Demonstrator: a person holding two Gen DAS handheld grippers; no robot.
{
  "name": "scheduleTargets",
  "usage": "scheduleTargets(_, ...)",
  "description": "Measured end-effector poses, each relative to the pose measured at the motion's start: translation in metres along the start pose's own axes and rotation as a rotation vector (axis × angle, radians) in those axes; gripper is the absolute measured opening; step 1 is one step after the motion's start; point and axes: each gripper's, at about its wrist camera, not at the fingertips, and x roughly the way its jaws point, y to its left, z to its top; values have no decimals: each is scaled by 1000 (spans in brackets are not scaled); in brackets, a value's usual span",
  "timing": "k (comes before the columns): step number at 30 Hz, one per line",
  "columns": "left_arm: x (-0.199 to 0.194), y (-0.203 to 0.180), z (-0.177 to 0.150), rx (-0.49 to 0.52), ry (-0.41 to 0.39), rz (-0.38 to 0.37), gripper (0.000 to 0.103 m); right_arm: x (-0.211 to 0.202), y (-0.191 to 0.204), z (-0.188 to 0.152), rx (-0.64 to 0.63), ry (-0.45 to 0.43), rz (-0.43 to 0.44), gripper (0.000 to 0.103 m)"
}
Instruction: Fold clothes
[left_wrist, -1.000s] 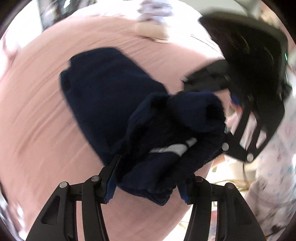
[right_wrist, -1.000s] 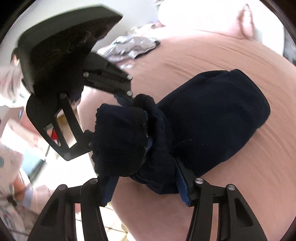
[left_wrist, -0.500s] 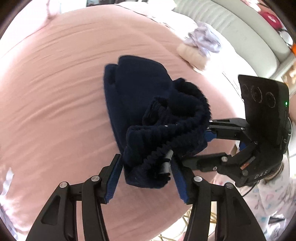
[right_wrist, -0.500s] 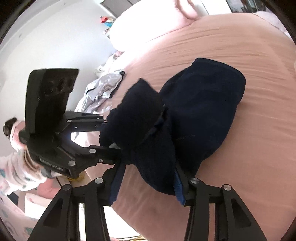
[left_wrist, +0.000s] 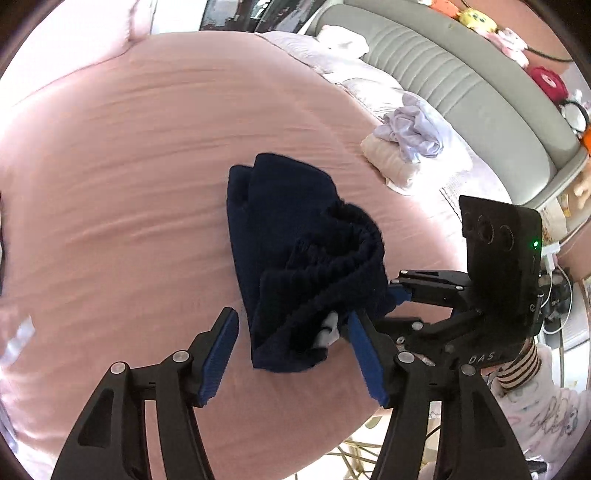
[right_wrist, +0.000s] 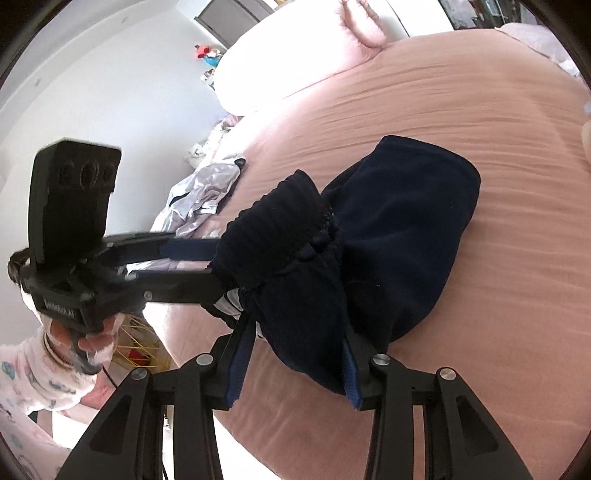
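A navy knit garment (left_wrist: 288, 236) lies partly folded on the pink bed sheet (left_wrist: 110, 184), its near end bunched up and lifted. In the left wrist view my left gripper (left_wrist: 291, 354) straddles that bunched end; its jaws are opening, and the left pad (left_wrist: 218, 354) stands clear of the cloth. My right gripper (right_wrist: 295, 365) has the bundle between its pads, and its jaws are closing on the garment (right_wrist: 399, 221). The right gripper (left_wrist: 391, 295) reaches in from the right in the left wrist view. The left gripper (right_wrist: 210, 260) comes in from the left in the right wrist view.
A crumpled lavender garment (left_wrist: 417, 133) sits on a cream folded item (left_wrist: 388, 162) near the grey headboard (left_wrist: 461, 85). Silver-grey clothes (right_wrist: 207, 192) lie at the bed's far corner beside a pink pillow (right_wrist: 288, 55). The bed edge runs just below the grippers. A person's pyjama sleeve (left_wrist: 535, 406) shows.
The left jaws have widened and the left pad has come off the cloth. The right jaws have narrowed on the bundle. Both views have rolled, and the garment's near end has bunched up tighter.
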Motion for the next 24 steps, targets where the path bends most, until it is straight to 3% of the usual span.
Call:
scheduleTargets(3,5,-4,-7,-12,-8,53,60,31,7,15,4,-9,4,41)
scheduleTargets(5,6,-8,-12,16,-26,76,60,14,1,-1,18,-15,6,41)
scheduleTargets(10,7,-21,-19,77,-53,112,60,3,-8,6,76,-64,35,41)
scheduleTargets(14,6,-25,-12,99,-132,141,60,-2,-12,5,83,-91,49,41)
scheduleTargets(19,14,-29,-10,125,-129,88,59,-9,-14,10,67,-117,62,41)
scheduleTargets(22,26,-21,-10,76,-108,53,42,-11,-10,7,47,-121,81,41)
scheduleTargets(24,34,-14,-10,32,-95,30,31,-8,-5,4,12,-98,48,41)
